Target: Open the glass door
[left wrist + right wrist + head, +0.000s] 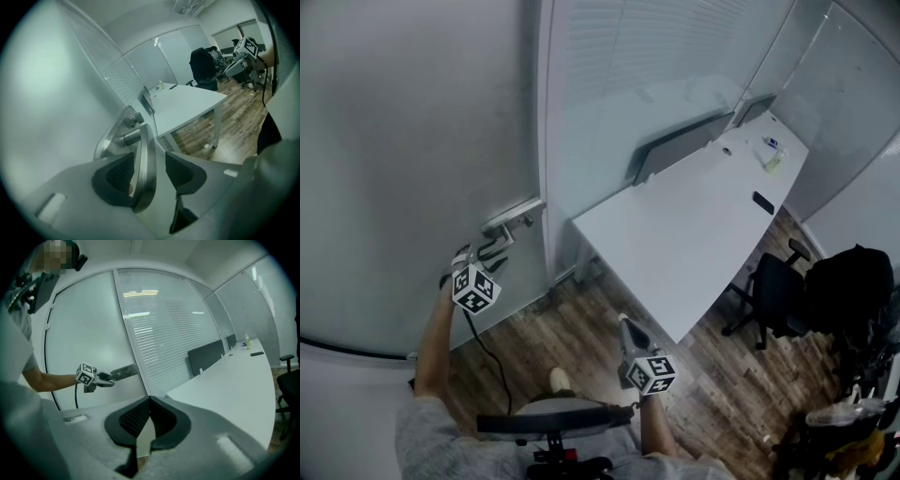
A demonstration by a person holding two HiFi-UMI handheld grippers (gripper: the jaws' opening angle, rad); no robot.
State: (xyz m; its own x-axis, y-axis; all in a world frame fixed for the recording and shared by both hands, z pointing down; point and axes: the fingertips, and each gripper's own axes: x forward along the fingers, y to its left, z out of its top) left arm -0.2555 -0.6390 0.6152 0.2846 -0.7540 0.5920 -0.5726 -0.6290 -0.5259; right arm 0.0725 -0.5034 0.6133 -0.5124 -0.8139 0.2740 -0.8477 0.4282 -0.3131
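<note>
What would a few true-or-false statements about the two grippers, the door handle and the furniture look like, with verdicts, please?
1. The metal door handle stands between the fingers of the left gripper. True.
2. The right gripper also grips the handle. False: its fingers are shut on nothing, and it is held well back from the door.
3. A stack of boxes covers the white desk. False: the desk is mostly bare.
4. A black office chair stands beside the desk. True.
</note>
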